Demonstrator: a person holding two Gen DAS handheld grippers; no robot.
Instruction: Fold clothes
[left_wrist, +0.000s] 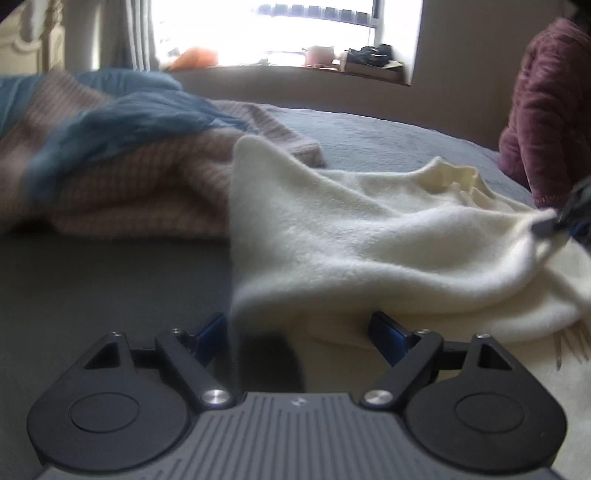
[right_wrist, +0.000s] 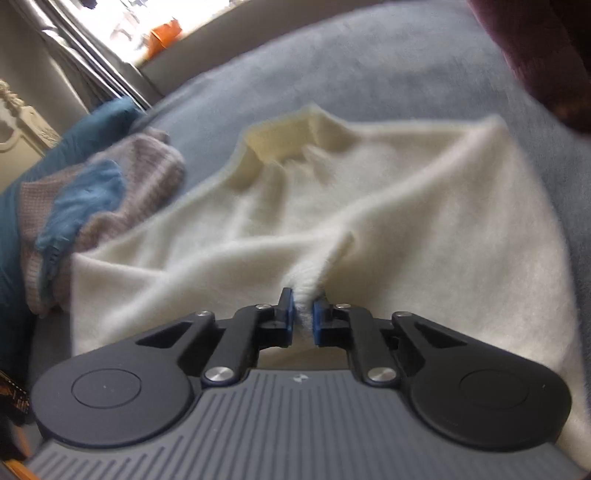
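Your right gripper (right_wrist: 303, 317) is clamped tight on a bunched fold of the cream sweater (right_wrist: 332, 206), the blue pads pinching the knit so it rises in a little ridge toward 12 o'clock. In the left wrist view that same gripper (left_wrist: 550, 225) shows at 3 o'clock, lifting the sweater's edge off the grey bedcover (left_wrist: 369, 133).

Your left gripper (left_wrist: 299, 332) stands wide, its jaws far apart and gripping nothing; the near hem of the cream sweater (left_wrist: 351, 236) drapes just ahead of it, between the two fingers (whether cloth touches a pad is too blurred to tell).

The sweater lies spread across the middle of the bed, its ribbed collar (right_wrist: 288, 136) at 12 o'clock in the right wrist view. At 9 o'clock sits a rumpled pink-and-grey knit (right_wrist: 147, 173) with a blue cloth (right_wrist: 85, 206) on top. A maroon sleeve (left_wrist: 546, 110) shows at 2 o'clock in the left view.
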